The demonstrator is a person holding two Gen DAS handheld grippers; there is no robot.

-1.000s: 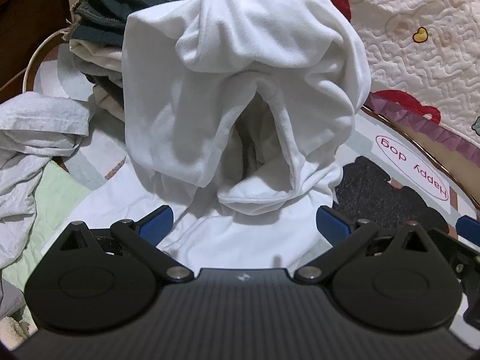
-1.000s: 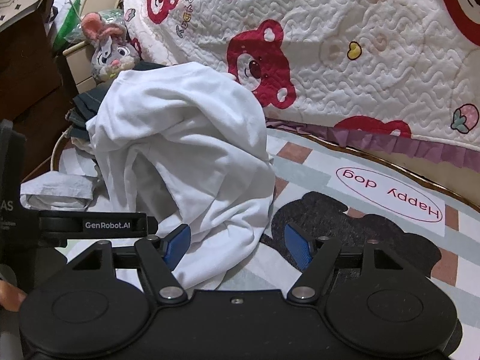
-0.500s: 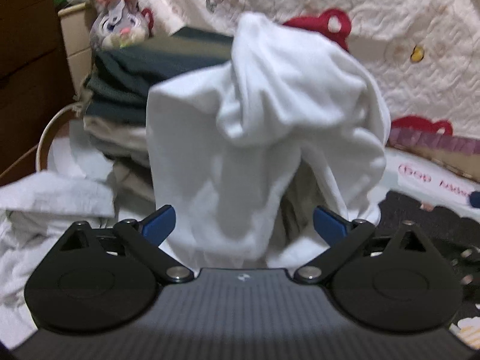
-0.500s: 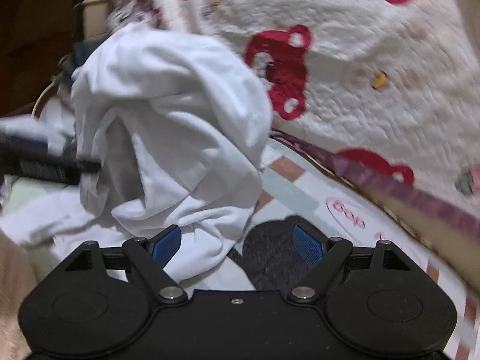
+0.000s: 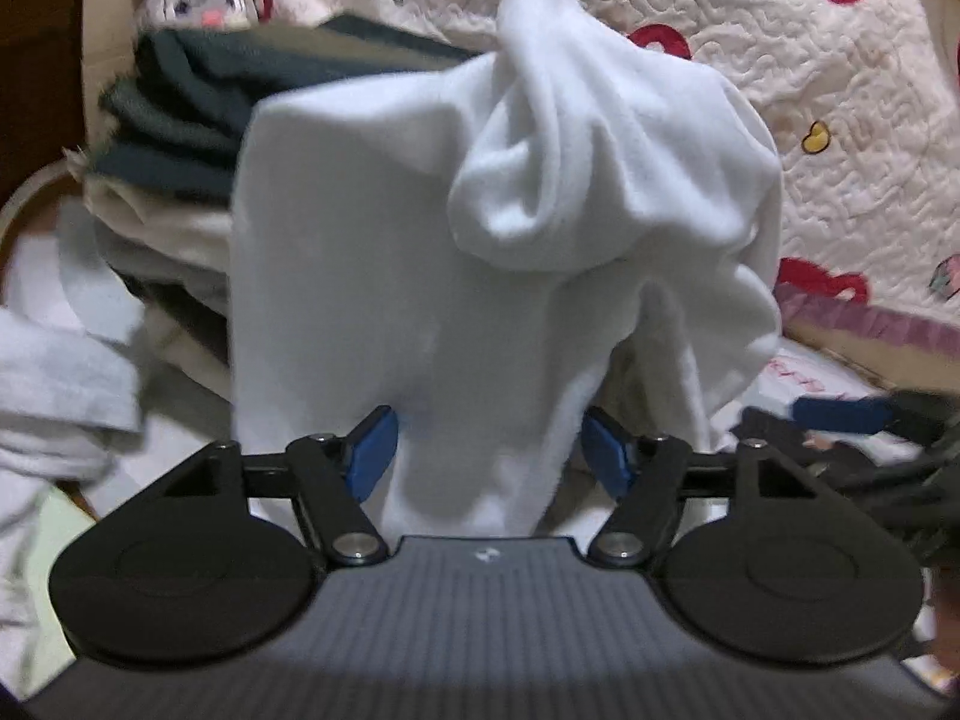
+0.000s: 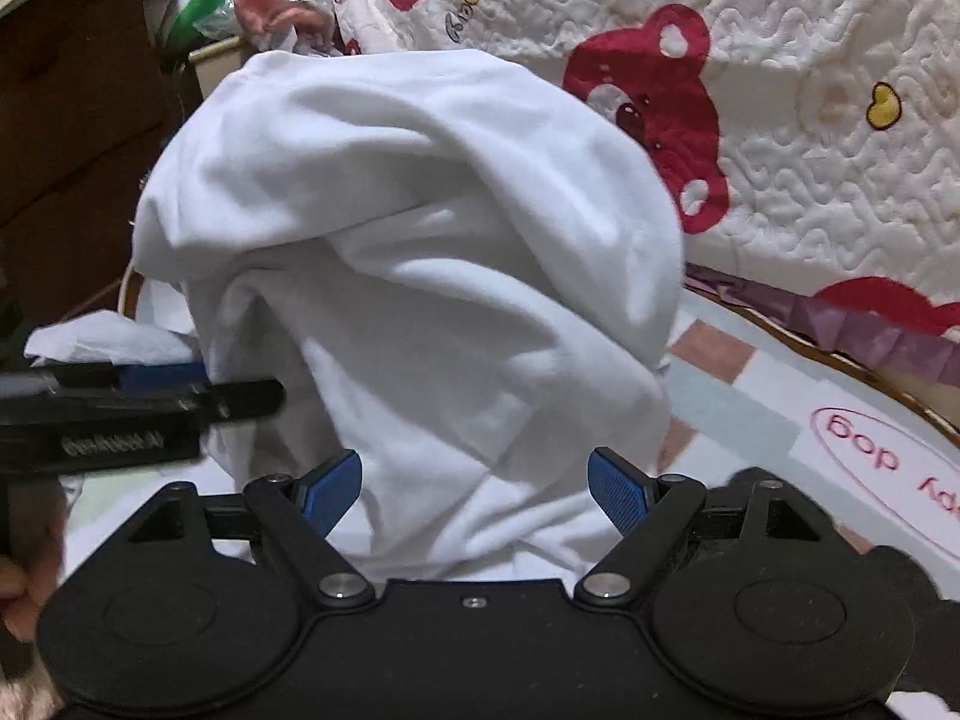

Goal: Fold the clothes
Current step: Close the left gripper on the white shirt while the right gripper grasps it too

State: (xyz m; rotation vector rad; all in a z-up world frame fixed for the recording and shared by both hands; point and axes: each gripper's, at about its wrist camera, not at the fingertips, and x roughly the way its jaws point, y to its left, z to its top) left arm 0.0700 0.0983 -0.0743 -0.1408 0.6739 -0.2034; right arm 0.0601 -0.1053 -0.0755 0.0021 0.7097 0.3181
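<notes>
Room: Soft bedding fills the back, where a white quilt with red bears lies behind everything, and a mat with pink writing lies to the right of the white garment.
White garment: the white garment stands up in a crumpled heap at the middle of both views, draped over whatever is under it, so it is not folded yet.
Pile behind: a stack of clothes in dark and pale colours sits to the left of the white garment and behind it, likely already done and set aside.
Toy: a plush rabbit peeks out above that stack.
Left gripper: the left gripper is low in front of the white garment; its jaws are closing with the cloth's bottom part between them, and the blue pads do not look pressed on it yet.
Right gripper: the right gripper is also low in front of the white garment, a bit to the right; its jaws stand wide and hold nothing, though cloth lies between them.
Why: both likely come in low to catch the bottom edge, so the cloth can be pulled out flat.
</notes>
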